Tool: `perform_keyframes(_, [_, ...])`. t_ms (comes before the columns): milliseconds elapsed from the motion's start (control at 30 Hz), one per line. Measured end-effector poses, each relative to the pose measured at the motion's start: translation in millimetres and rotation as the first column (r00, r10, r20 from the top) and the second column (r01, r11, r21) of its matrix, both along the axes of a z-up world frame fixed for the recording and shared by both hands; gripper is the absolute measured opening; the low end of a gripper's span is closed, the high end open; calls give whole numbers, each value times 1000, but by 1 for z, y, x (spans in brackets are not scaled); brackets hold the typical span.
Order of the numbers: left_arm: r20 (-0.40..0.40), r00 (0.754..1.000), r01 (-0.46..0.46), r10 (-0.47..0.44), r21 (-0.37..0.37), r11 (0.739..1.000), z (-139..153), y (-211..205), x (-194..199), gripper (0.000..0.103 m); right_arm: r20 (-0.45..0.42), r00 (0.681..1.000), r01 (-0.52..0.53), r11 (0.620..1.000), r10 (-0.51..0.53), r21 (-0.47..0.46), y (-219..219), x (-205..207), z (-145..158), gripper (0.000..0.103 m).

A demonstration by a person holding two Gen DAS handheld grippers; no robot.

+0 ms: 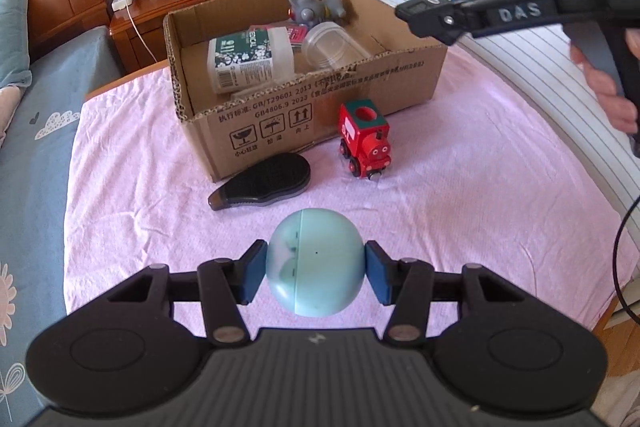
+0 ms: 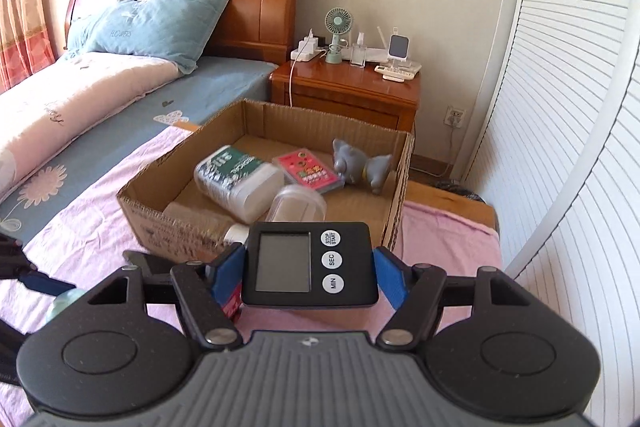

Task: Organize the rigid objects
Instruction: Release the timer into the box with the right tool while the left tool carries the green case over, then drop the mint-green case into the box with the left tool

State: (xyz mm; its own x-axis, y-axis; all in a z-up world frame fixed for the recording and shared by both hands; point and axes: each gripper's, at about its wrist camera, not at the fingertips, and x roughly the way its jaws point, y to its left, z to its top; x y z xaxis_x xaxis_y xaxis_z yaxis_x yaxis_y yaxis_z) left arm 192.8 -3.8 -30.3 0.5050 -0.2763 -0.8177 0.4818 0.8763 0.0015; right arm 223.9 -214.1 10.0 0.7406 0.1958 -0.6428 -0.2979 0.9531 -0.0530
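pale blue-green plastic fills your left gripper [image 1: 316, 269]: a round two-part capsule ball [image 1: 316, 263], with one blue pad [image 1: 256, 273] pressed on each side, so the jaws are pinching it, held clear above the pink cloth [image 1: 460, 195]. your right gripper [image 2: 310, 267] pinches a black digital timer [image 2: 310, 263] by its two short edges, screen up, its stop/start, sec and min buttons on the right of the face — in the left wrist view that same timer [image 1: 426, 11] hangs high at the far right, above the box's right corner, with your hand [image 1: 608, 87] on the grip.

just beyond the ball, on the cloth, a dark flat brush [image 1: 262, 183] lies on its side, touching or nearly touching the near wall of the cardboard box [image 1: 304, 123]. to its right a red toy train engine [image 1: 364, 141] stands upright, facing you, just in front of that same wall.

inside the open box lie a white tub with a green label [image 2: 240, 181], a clear round container [image 2: 298, 207], a pink card pack [image 2: 308, 171] and a grey toy elephant [image 2: 360, 165] in the far right corner.

farther off — a wooden nightstand [image 2: 348, 89] with a small green fan [image 2: 337, 33], and to the left the bed with a blue pillow [image 2: 156, 25].
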Motion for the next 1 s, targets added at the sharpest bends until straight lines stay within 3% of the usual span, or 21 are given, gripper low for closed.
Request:
perform_keyframes(367, [37,999,20,-20,2,1000,15,-3,10,52,-84,992,95,995,-92,29,1,90,-30,74])
perform_keyframes(400, [38,999,20,-20,5,1000,15,-3,12,52,-88,992,94,995,-92,20,2,94,-33,75])
perform_keyframes(433, [39,999,19,-19,6,1000,16,-4,13,52,-83,992,95,995,-94,9,4,95,-35,82])
perform_keyframes(467, [40,999,19,-20,5,1000,16,-4,14,52,-74,992,105,994,-105,-6,5,95,-35,95])
perform_keyframes(533, [42,999,20,-20,3,1000,17,-4,16,52,-43,992,121,993,-121,0,4,90,-31,103])
perform_keyframes(733, [56,998,17,-17,1,1000,24,-7,25,52,-89,981,178,983,-173,53,-7,67,-18,103])
perform_keyframes(1000, [78,997,7,-7,-1,1000,46,-17,50,52,-196,942,282,959,-271,30,-12,21,-18,103])
